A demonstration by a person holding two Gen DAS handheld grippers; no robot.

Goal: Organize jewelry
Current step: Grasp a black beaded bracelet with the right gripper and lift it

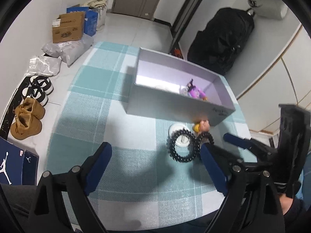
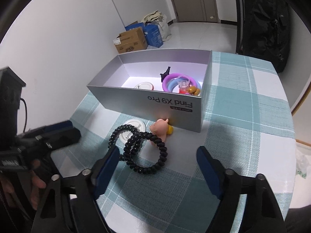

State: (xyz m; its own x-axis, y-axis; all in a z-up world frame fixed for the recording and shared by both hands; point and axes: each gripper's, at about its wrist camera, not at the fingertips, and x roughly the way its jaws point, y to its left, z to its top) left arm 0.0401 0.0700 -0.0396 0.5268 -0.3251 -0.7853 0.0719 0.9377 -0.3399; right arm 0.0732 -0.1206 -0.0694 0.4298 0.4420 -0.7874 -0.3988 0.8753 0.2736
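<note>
On a table (image 2: 243, 104) covered with a teal and white checked cloth stands an open grey box (image 2: 175, 104), its printed side facing the right wrist camera. Inside it lie a purple ring (image 2: 167, 78) with a blue ring nested in it, a small black piece (image 2: 165, 72) beside them, a little orange figure (image 2: 194, 90) in the near corner and a round white disc (image 2: 143, 86) toward the left. In front of the box, on the cloth, lies a black coiled band (image 2: 143, 151) twisted into two loops; one loop overlaps a second white disc (image 2: 134, 126), and the other touches a pink toy figure (image 2: 160, 129) that sits just beside a small yellow piece (image 2: 170, 130) against the box wall. The right gripper (image 2: 157, 167) points down at the coiled band with its blue-padded jaws apart; the lower loop lies between the fingers, close to the left pad, though no squeeze shows on it. The left gripper (image 1: 155, 165) stands wide with nothing between its jaws, the band (image 1: 183, 145) just beyond its right finger. From the left wrist view, the right gripper (image 1: 233, 139) reaches in from the right edge. On the floor by the wall sit a cardboard carton (image 1: 68, 28), grey parcels (image 1: 64, 50) and pairs of shoes (image 1: 29, 116).
</note>
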